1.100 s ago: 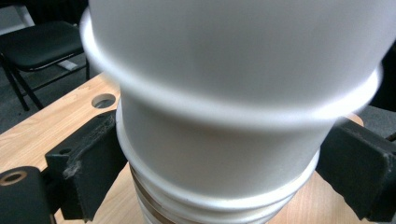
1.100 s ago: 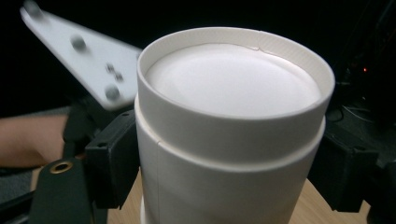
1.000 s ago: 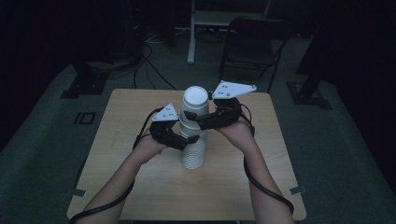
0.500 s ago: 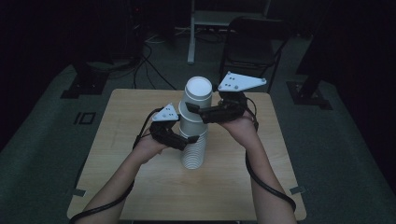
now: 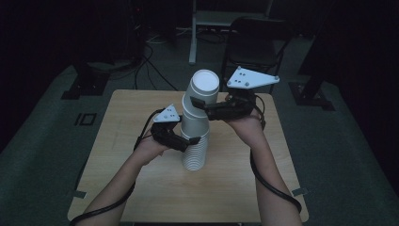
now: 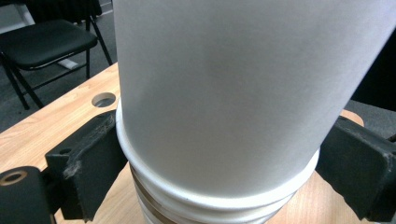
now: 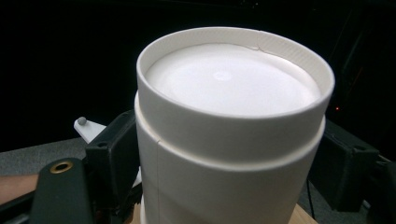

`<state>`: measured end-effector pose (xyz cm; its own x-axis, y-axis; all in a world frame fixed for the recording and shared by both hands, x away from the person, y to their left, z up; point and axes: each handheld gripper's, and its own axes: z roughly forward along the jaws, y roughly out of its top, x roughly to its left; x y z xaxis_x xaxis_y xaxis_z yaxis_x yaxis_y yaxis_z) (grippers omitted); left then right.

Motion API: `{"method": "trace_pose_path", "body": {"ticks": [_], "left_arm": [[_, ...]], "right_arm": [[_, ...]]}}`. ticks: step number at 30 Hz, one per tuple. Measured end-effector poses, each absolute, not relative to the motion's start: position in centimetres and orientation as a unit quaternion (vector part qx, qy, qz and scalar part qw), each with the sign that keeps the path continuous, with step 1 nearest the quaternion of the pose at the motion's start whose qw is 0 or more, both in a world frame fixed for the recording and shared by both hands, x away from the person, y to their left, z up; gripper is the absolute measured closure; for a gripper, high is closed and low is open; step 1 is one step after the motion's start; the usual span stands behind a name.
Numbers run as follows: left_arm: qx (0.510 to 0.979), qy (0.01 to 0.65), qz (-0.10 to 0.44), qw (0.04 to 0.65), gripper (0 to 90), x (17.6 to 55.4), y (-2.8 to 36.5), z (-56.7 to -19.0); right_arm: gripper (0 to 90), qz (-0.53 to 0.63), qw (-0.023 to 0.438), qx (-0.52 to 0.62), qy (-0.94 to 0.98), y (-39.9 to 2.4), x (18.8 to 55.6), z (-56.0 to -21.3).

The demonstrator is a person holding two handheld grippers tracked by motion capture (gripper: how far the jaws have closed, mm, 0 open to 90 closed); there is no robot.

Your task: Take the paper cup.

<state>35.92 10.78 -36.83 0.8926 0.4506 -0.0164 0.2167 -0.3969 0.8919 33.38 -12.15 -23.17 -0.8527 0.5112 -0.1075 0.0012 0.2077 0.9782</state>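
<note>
A stack of upturned white paper cups (image 5: 194, 155) stands mid-table on the wooden table (image 5: 141, 188). My left gripper (image 5: 187, 144) is shut on the stack's ribbed rims, its jaws pressing from both sides on the stack (image 6: 205, 200). Above it, a taller bunch of upper cups (image 5: 200, 101) leans slightly left, partly drawn out of the stack. My right gripper (image 5: 201, 106) is shut on these upper cups (image 7: 233, 88), base facing up, one jaw on each flank.
A black folding chair (image 5: 251, 42) and a grey stand (image 5: 193, 28) sit beyond the table's far edge, with cables on the floor at left. The tabletop has a round hole (image 6: 103, 99) near one corner.
The right gripper has risen with the upper cups, drawing them further out of the stack and tilting them. The left gripper and the lower stack have stayed put.
</note>
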Motion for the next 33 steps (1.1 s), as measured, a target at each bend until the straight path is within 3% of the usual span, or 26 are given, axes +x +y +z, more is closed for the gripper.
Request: {"method": "trace_pose_path", "body": {"ticks": [18,33], "left_arm": [[0.829,0.203,0.115,0.509,7.1,35.9,10.8,-36.8],[0.828,0.198,0.117,0.511,6.5,35.9,10.9,-36.9]], "right_arm": [[19.8,0.609,0.240,0.197,0.730,-16.7,31.9,-23.7],[19.8,0.591,0.239,0.218,0.739,-19.1,30.8,-27.4]]}}
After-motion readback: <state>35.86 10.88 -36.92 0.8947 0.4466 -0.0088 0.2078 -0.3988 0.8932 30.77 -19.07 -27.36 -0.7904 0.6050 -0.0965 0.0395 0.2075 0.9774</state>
